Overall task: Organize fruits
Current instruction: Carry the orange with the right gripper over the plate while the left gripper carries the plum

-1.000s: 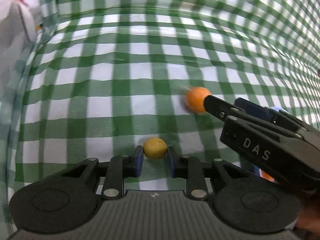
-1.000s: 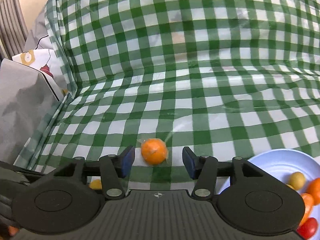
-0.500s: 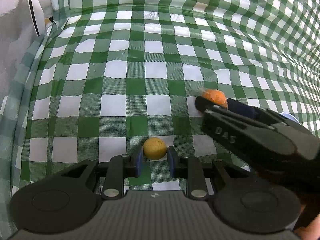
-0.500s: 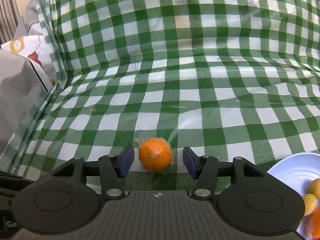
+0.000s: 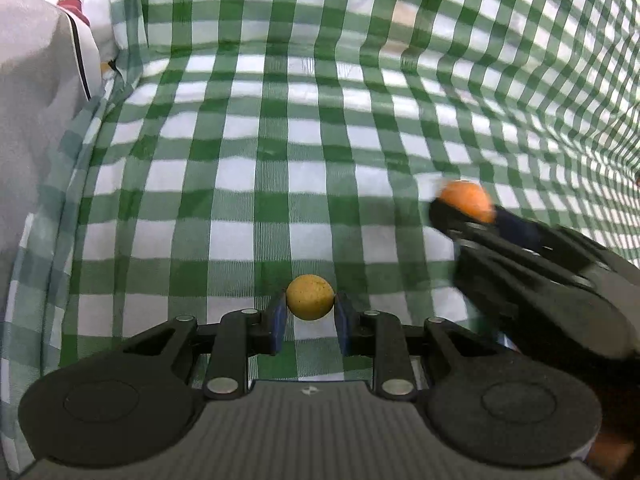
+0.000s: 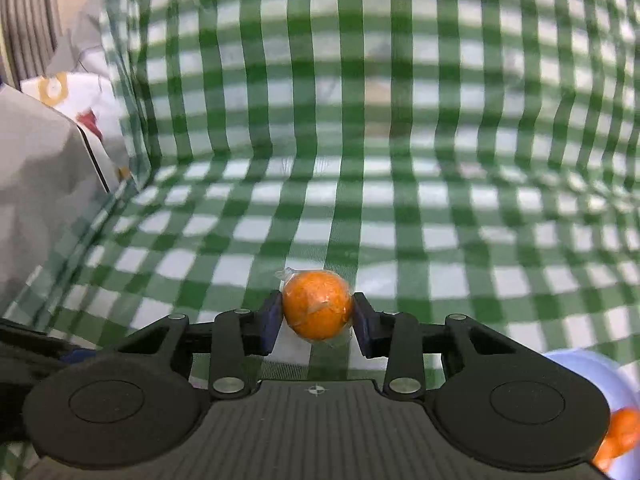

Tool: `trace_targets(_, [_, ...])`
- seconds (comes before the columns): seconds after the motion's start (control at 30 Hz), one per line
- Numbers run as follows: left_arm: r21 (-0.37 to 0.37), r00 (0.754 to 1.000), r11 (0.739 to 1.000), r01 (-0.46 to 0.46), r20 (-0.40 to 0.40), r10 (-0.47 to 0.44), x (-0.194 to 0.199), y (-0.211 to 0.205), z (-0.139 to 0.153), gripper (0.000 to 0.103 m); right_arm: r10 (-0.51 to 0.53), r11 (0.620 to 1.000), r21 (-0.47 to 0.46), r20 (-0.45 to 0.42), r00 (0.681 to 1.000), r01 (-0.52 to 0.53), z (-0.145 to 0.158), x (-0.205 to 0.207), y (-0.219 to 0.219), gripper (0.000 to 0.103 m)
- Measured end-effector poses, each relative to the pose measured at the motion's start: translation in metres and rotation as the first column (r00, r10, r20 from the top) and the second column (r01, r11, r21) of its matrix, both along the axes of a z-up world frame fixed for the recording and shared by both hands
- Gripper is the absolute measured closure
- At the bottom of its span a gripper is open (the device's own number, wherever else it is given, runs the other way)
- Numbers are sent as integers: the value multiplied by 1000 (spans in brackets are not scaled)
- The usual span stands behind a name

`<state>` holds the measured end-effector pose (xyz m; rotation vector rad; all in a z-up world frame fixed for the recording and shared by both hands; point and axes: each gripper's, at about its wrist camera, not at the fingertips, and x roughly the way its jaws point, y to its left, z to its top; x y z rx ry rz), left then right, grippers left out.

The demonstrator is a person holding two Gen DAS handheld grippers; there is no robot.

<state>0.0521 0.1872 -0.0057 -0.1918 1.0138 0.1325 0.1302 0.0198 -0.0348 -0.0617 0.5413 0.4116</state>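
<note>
Presently the left tool [image 5: 310, 314] pinches a small yellow fruit [image 5: 309, 297] across its middle. The right tool [image 6: 317, 320] is closing on a film-wrapped orange fruit [image 6: 317, 305] between its pads. Both are judged light; the film likely slippery.

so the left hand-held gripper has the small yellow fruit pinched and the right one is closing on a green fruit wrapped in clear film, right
Not quite: the wrapped fruit is orange, not green, as the right wrist view shows. The rest holds: the right hand-held gripper is closing on it, its pads on both sides, and the left hand-held gripper has the small yellow fruit pinched.
</note>
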Motion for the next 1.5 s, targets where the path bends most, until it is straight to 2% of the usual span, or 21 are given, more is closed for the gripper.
trace_targets(0.27, [-6, 999, 1000, -8, 40, 8, -7, -5, 18, 75, -67, 996, 58, 44, 997, 64, 45, -58, -35, 64])
trace_targets(0.4, [3, 999, 1000, -4, 42, 4, -9, -10, 19, 75, -104, 993, 63, 58, 993, 101, 33, -84, -54, 64])
trace_targets(0.53, [18, 999, 1000, 10, 48, -10, -8, -18, 19, 75, -137, 989, 61, -13, 991, 137, 7, -78, -67, 64])
trace_targets(0.7, [38, 999, 999, 27, 40, -28, -3, -27, 14, 75, -123, 992, 48, 47, 991, 120, 15, -75, -75, 64])
trace_targets(0.87, [56, 998, 997, 46, 30, -47, 5, -39, 8, 75, -143, 989, 41, 47, 989, 141, 14, -73, -98, 64])
trace_targets(1.07, [56, 996, 996, 73, 39, -75, 11, -57, 7, 75, -236, 970, 67, 35, 971, 233, 15, -73, -143, 64])
trace_targets(1.27, [41, 992, 995, 96, 82, -99, 14, -79, 8, 75, -328, 940, 93, -15, 944, 328, 13, -75, -190, 64])
trace_targets(1.37, [27, 986, 991, 128, 104, -130, 15, -94, 10, 75, -335, 937, 85, -39, 941, 338, 7, -78, -205, 64])
trace_targets(1.5, [19, 973, 983, 183, 138, -184, 15, -120, 12, 75, -283, 956, 61, -71, 956, 287, -1, -81, -206, 64])
